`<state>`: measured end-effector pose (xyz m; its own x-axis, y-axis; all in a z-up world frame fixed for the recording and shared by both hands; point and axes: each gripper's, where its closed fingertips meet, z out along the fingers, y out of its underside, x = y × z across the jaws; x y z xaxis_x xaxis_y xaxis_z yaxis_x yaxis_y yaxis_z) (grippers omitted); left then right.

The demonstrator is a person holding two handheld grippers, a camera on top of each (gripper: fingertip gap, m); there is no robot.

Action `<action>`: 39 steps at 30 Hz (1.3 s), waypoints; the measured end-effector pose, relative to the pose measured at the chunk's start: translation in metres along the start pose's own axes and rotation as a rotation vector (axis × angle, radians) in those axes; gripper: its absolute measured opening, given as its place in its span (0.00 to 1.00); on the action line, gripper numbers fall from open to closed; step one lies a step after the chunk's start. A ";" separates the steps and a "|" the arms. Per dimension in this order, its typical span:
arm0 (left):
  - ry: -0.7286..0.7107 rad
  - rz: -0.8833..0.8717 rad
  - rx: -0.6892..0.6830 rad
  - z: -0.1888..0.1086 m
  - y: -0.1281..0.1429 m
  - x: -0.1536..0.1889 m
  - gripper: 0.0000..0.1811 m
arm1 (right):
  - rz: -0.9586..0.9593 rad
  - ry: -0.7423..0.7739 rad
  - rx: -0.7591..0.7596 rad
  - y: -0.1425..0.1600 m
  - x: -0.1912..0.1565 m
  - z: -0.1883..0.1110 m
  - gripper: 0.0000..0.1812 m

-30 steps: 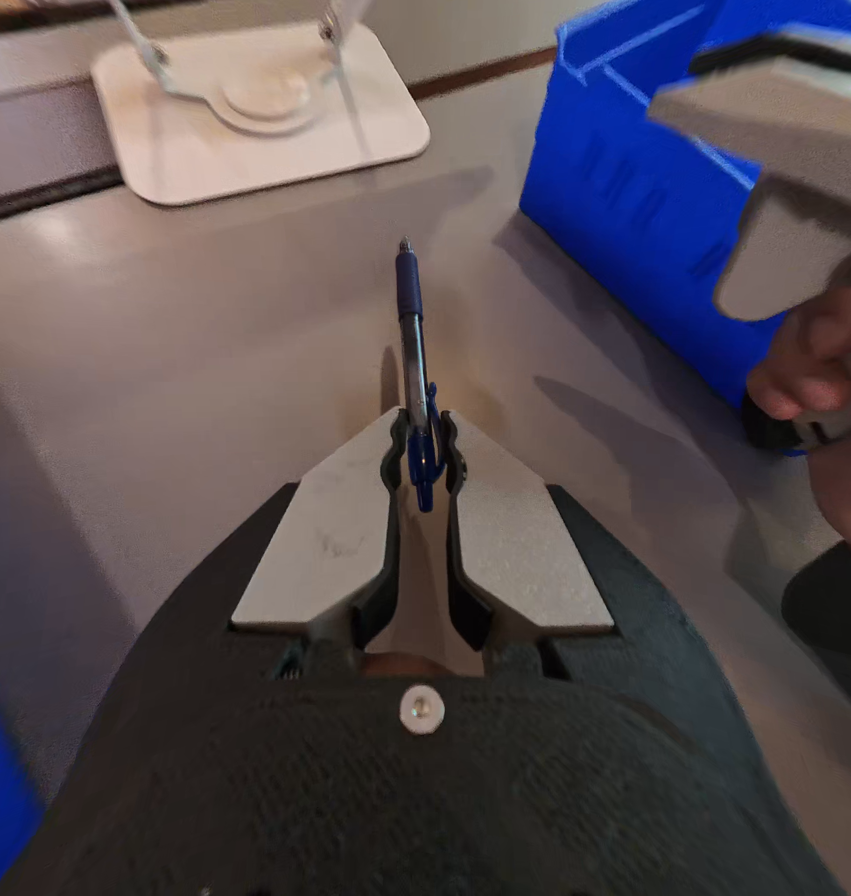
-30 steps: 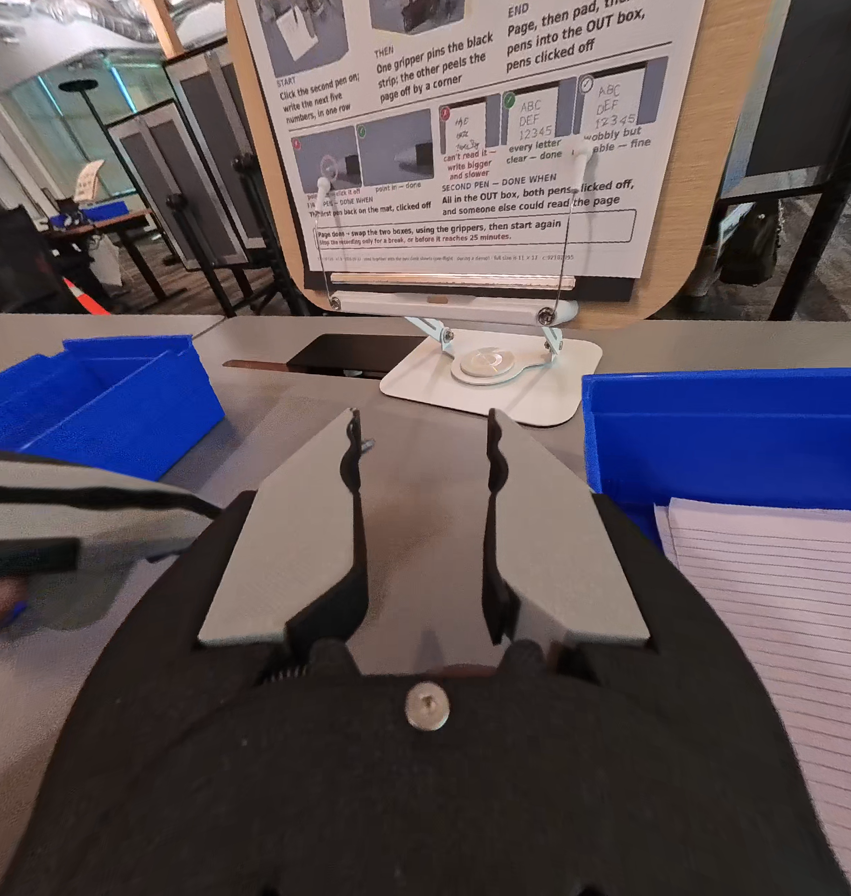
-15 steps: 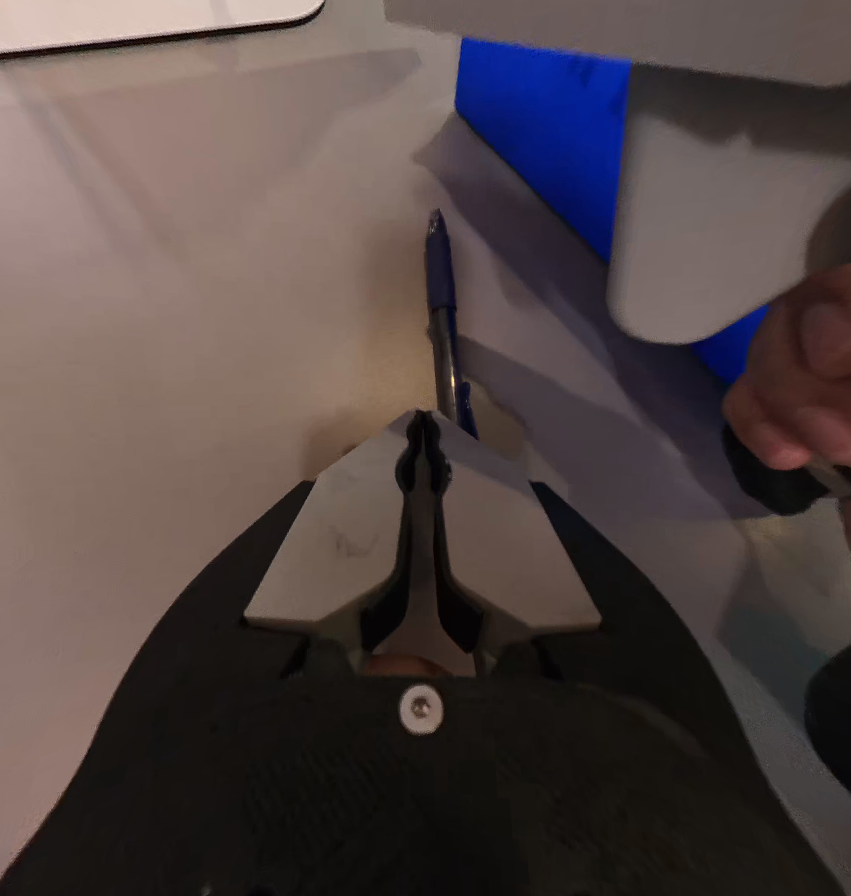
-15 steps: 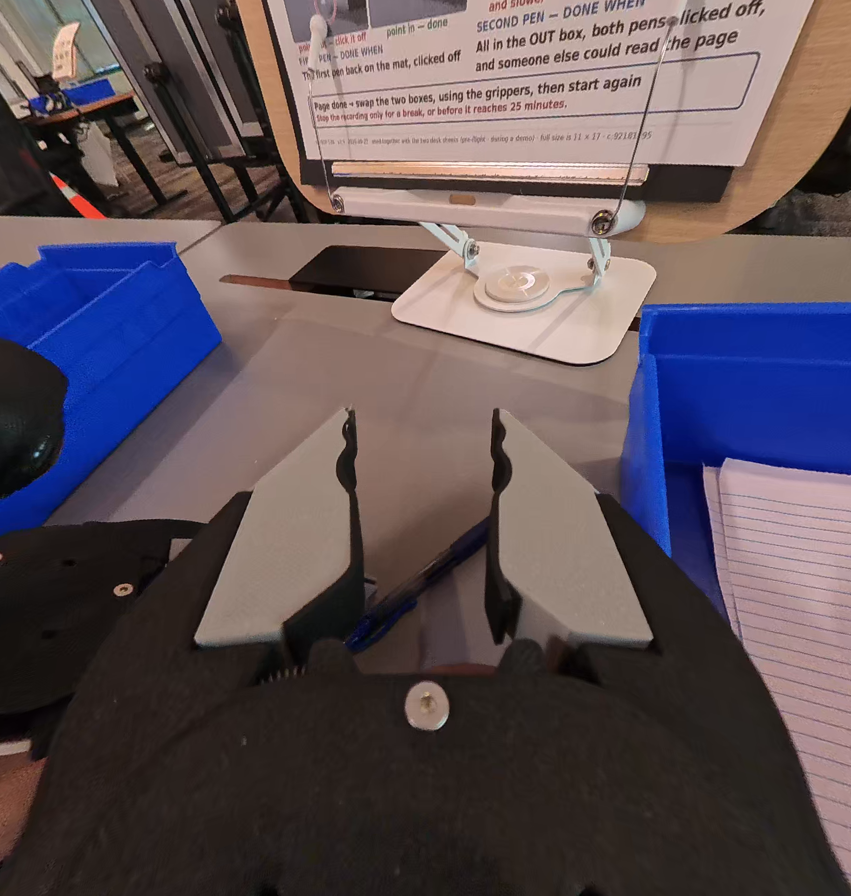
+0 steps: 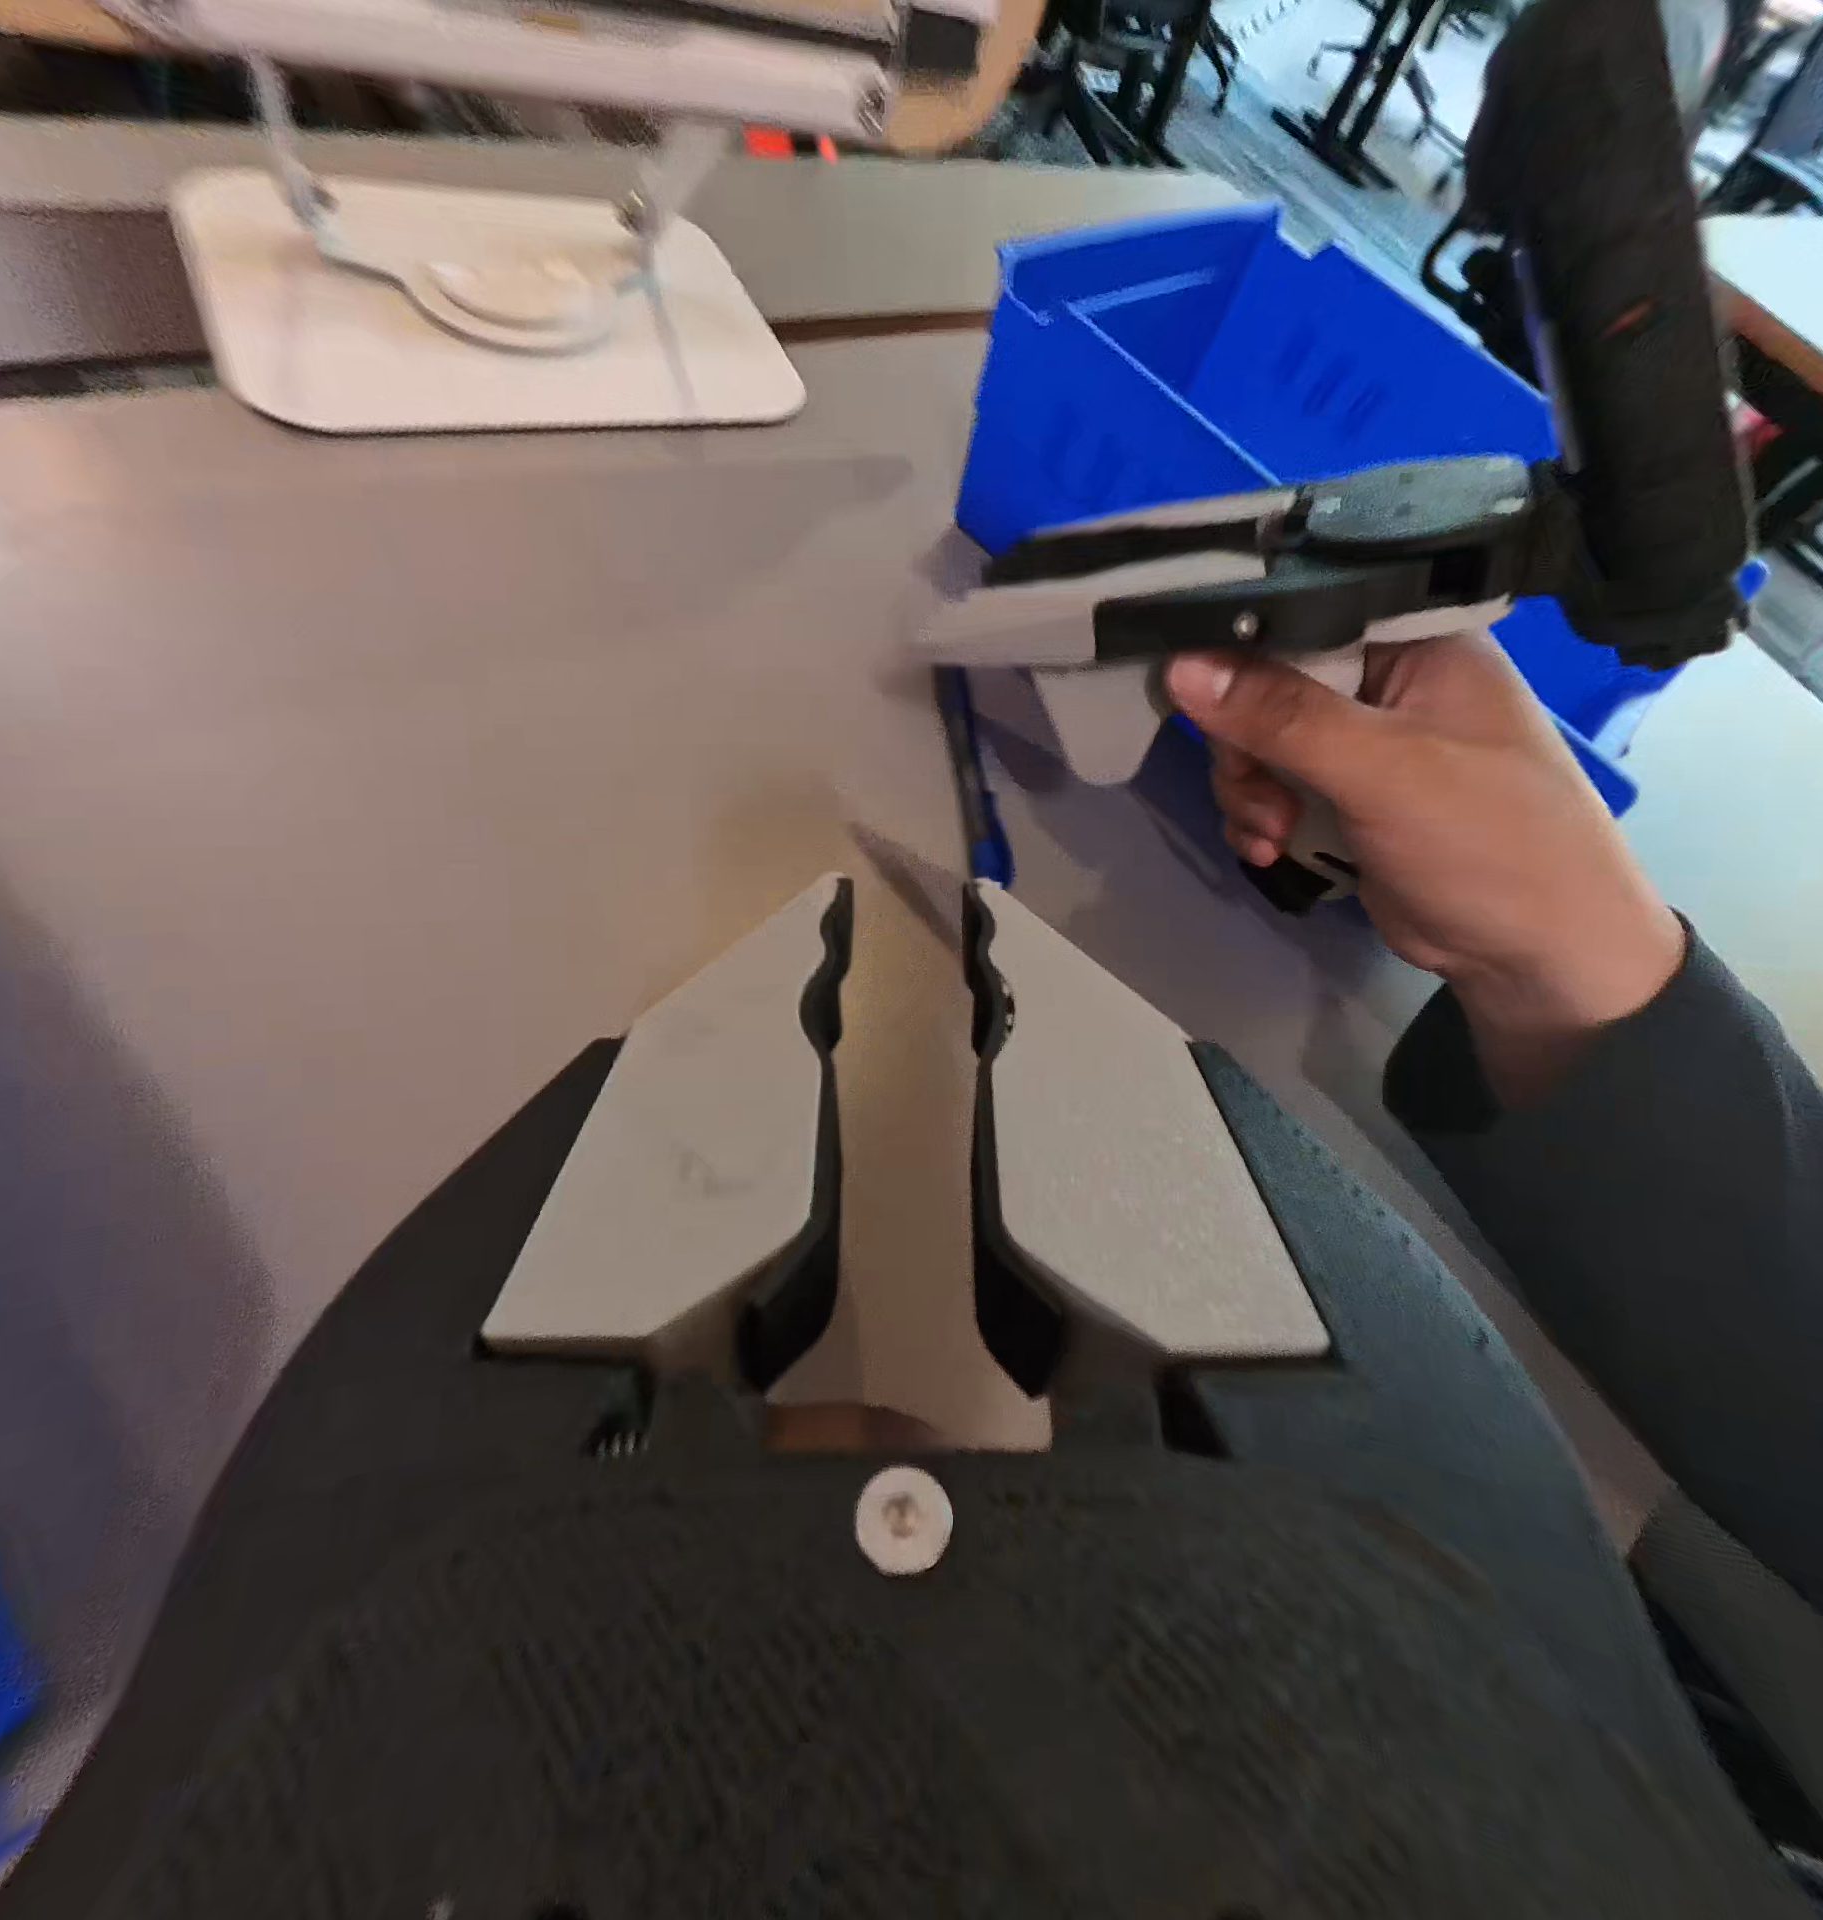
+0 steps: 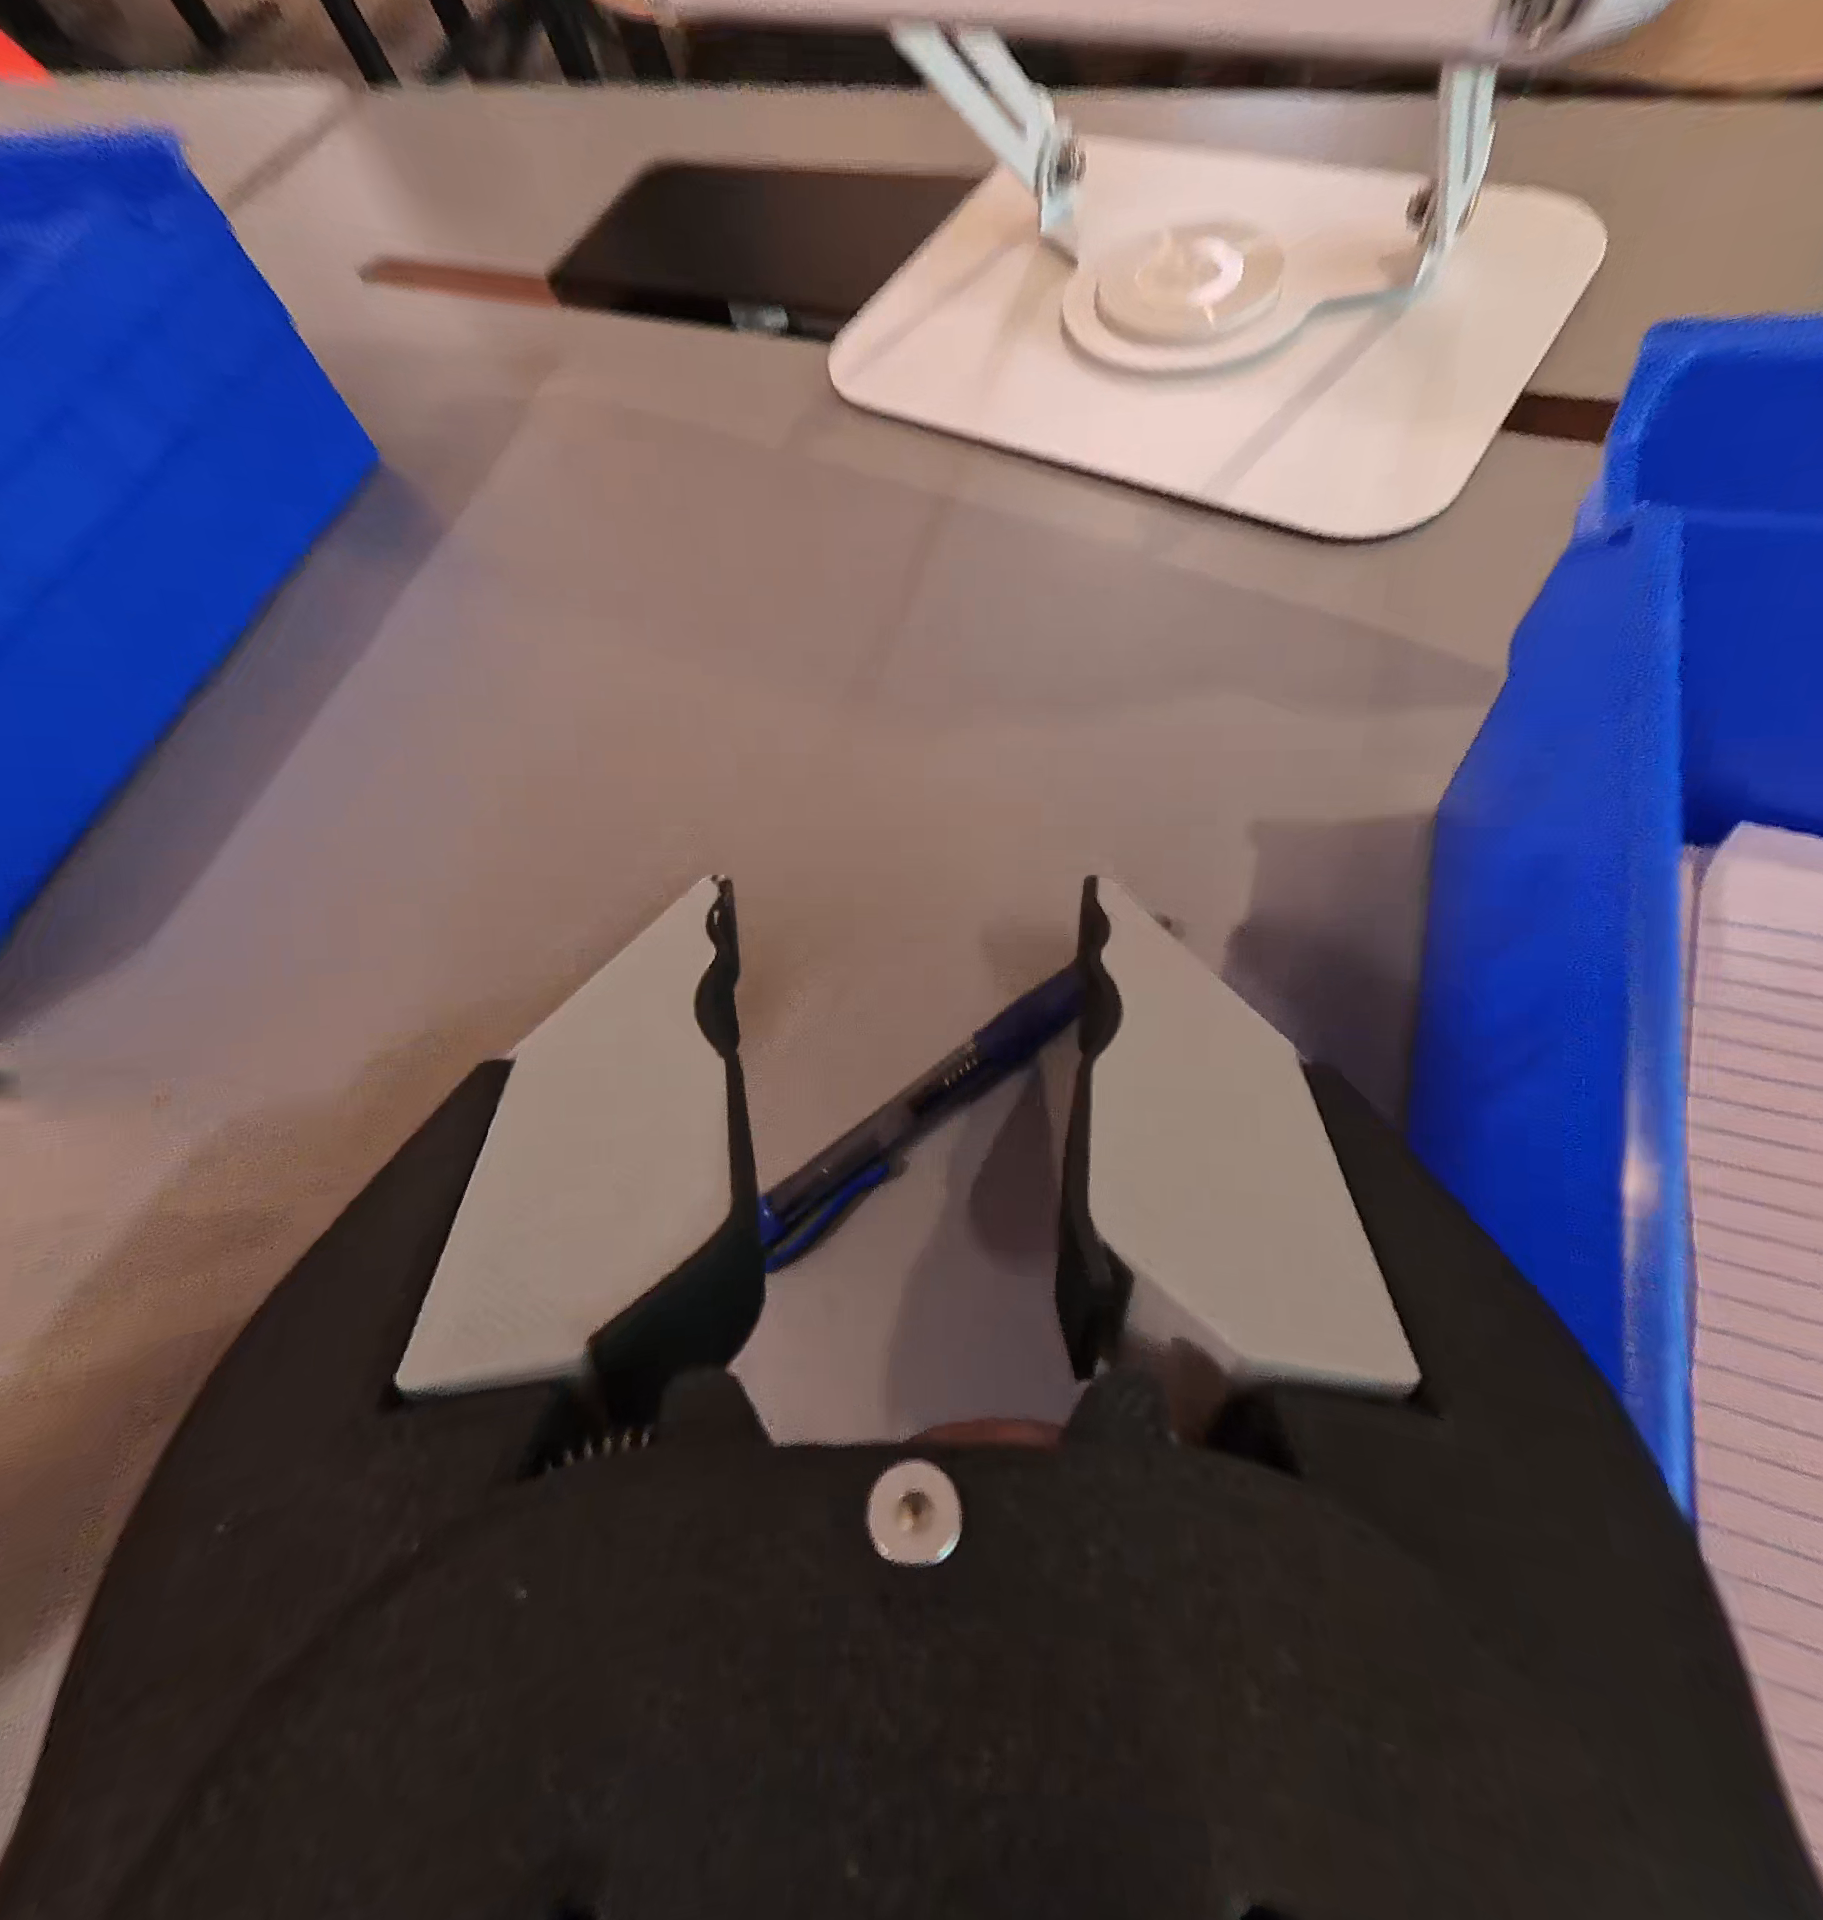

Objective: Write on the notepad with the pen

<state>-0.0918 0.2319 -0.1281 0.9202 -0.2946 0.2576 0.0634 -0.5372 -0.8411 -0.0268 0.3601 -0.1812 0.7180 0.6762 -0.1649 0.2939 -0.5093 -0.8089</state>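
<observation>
A blue pen [image 6: 917, 1112] lies flat on the grey table, slanting under and between the fingers of my right gripper [image 6: 905, 894], which is open and hovers over it. In the left wrist view the pen [image 5: 974, 769] lies on the table below the right gripper [image 5: 948, 613], which a hand [image 5: 1406, 790] holds. My left gripper [image 5: 902, 894] is open and empty, drawn back from the pen. The lined notepad [image 6: 1780, 1195] lies in the blue bin [image 6: 1551, 935] at the right.
A white stand base [image 6: 1250, 343] sits at the back of the table. A second blue bin [image 6: 107, 499] stands at the left. The right blue bin also shows in the left wrist view [image 5: 1198, 384]. Chairs and desks stand beyond the table.
My left gripper let go of the pen onto the table, opened and pulled back and up. My right gripper came down over the pen, still open.
</observation>
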 end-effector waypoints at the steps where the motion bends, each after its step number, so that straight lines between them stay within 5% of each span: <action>1: -0.034 0.005 0.021 -0.016 -0.005 -0.011 0.12 | -0.013 0.024 -0.032 0.006 0.003 0.003 0.36; 8: -0.444 0.023 0.123 -0.149 -0.048 -0.150 0.16 | -0.131 0.127 -0.234 0.046 0.016 0.022 0.38; 12: -0.663 -0.075 -0.135 -0.185 -0.004 -0.248 0.16 | -0.192 0.063 -0.217 0.045 0.002 0.027 0.30; 15: -0.774 -0.076 -0.329 -0.191 0.034 -0.289 0.17 | -0.206 0.061 -0.226 0.045 0.001 0.026 0.26; 26: -0.904 -0.007 -0.690 -0.165 0.078 -0.334 0.12 | -0.163 0.042 -0.228 0.044 0.001 0.026 0.31; 39: -0.953 0.028 -0.811 -0.165 0.099 -0.352 0.03 | -0.172 -0.006 -0.215 0.039 -0.014 0.022 0.31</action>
<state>-0.4735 0.1525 -0.2233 0.8521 0.1931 -0.4865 0.0953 -0.9712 -0.2185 -0.0393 0.3427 -0.2231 0.6420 0.7657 -0.0393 0.5391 -0.4872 -0.6870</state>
